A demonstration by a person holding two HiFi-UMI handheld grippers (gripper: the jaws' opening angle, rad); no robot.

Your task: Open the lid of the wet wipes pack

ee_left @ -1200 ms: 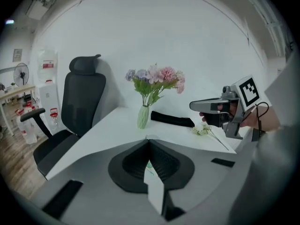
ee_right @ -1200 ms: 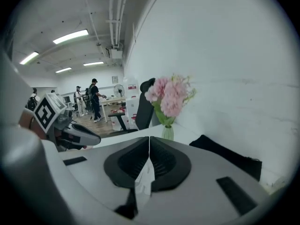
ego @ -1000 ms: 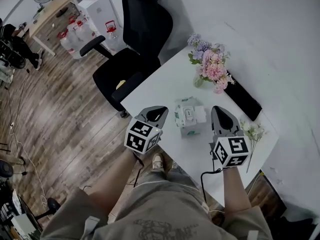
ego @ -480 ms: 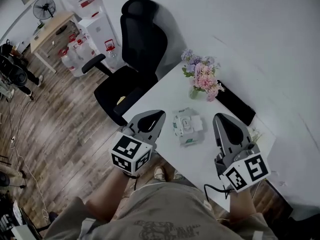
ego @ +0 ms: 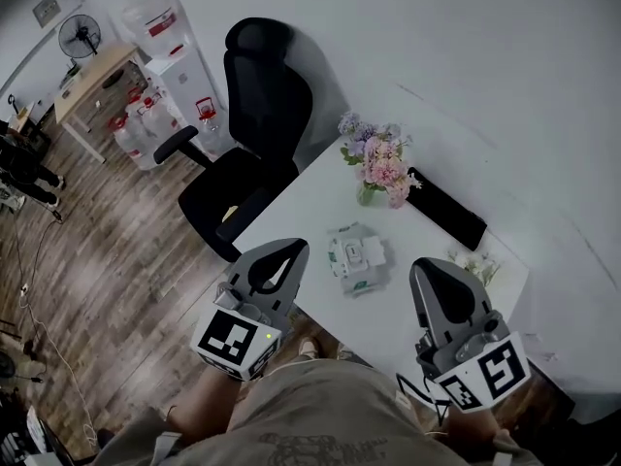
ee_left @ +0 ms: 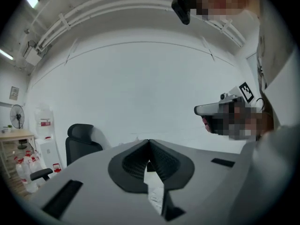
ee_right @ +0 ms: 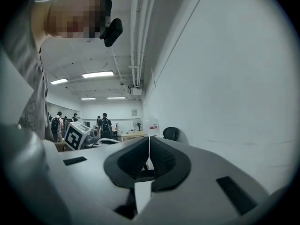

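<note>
A white table [ego: 309,210] stands by a black chair [ego: 254,124] on a wood floor. A small vase [ego: 365,195] near the table's far edge holds pink and purple flowers [ego: 376,158]. The wet wipes pack [ego: 355,258] lies in the middle of the table, and its lid looks flat. The left gripper [ego: 297,247] and the right gripper [ego: 420,264] are both pinched tight with nothing in them. A second ago they sat low beside the pack. Now they are lifted up over the near edge.

Print on the wet wipes pack [ego: 355,257] is too small to read. The left gripper [ego: 293,249] and right gripper [ego: 423,268] hide parts of the near edge of the table [ego: 303,202].
</note>
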